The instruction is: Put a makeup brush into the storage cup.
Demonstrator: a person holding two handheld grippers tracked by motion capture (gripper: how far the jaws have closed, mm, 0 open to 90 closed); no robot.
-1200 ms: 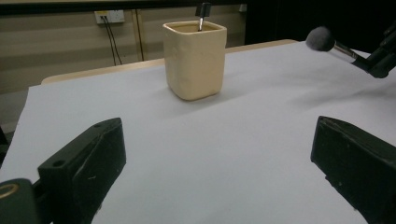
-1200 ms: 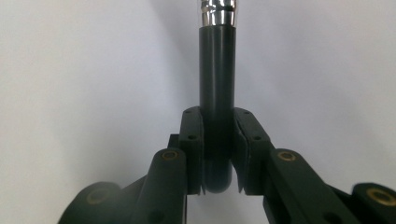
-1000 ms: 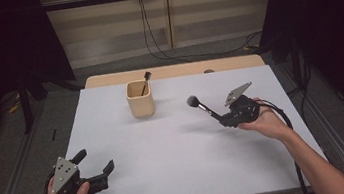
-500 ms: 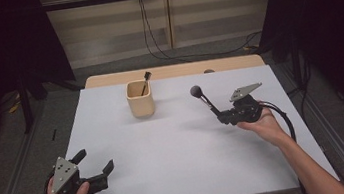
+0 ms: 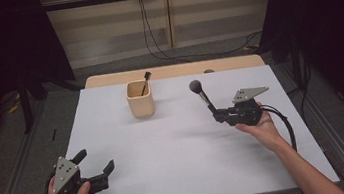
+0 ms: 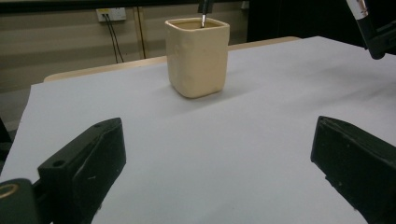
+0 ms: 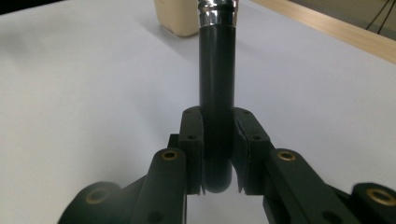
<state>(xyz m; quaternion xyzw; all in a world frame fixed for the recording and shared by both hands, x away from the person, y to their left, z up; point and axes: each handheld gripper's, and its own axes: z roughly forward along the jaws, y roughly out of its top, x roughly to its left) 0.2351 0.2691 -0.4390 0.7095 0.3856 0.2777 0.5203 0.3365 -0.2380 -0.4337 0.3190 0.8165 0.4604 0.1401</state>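
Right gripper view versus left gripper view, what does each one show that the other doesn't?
Right gripper view: the right gripper clamped on the makeup brush's black handle. Left gripper view: the left gripper, jaws wide apart with nothing between them, and a thin brush standing inside the cup. Both: the cream cup on the white table.

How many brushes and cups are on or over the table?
Brushes: 2, one held in the right tool, one standing in the cup
Cups: 1
Total: 3
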